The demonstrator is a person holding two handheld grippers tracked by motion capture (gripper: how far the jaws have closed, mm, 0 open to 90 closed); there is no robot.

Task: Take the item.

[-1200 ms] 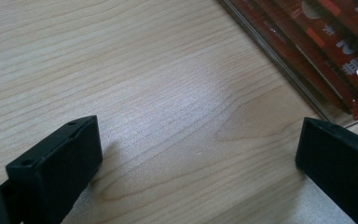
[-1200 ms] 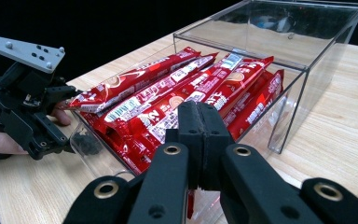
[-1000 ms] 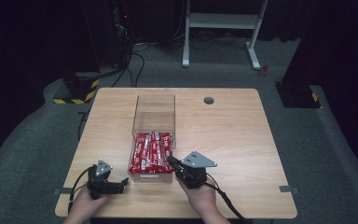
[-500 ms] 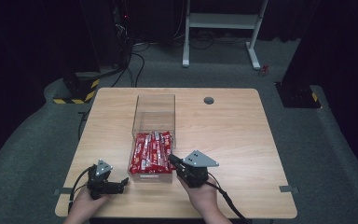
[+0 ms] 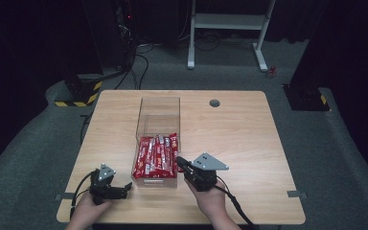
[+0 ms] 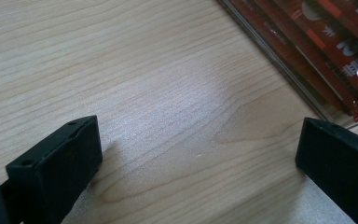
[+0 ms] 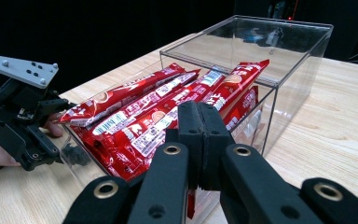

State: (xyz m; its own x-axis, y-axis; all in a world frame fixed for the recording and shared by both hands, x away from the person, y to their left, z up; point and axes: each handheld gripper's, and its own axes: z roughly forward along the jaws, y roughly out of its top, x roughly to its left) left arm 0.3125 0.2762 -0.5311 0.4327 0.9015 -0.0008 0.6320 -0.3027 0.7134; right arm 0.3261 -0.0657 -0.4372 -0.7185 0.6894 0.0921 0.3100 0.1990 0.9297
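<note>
A clear plastic box (image 5: 157, 115) stands lengthwise at the table's middle. Several red candy bars (image 5: 155, 155) fill its near half and stick up over the rim; the right gripper view shows these bars (image 7: 168, 107) in the box (image 7: 279, 79). My right gripper (image 5: 178, 160) rests by the box's near right corner. Its jaws point at the box, and this gripper (image 7: 199, 122) is shut with nothing between the pads. My left gripper (image 5: 126, 188) lies on the table just left of the box's near left corner. Its jaws (image 6: 198, 140) stand wide open over bare wood.
The wooden table (image 5: 239, 143) has a round cable hole (image 5: 214, 103) behind the box, right of it. A white desk frame (image 5: 230, 28) and a yellow-black striped base (image 5: 76, 93) stand on the dark floor beyond the table.
</note>
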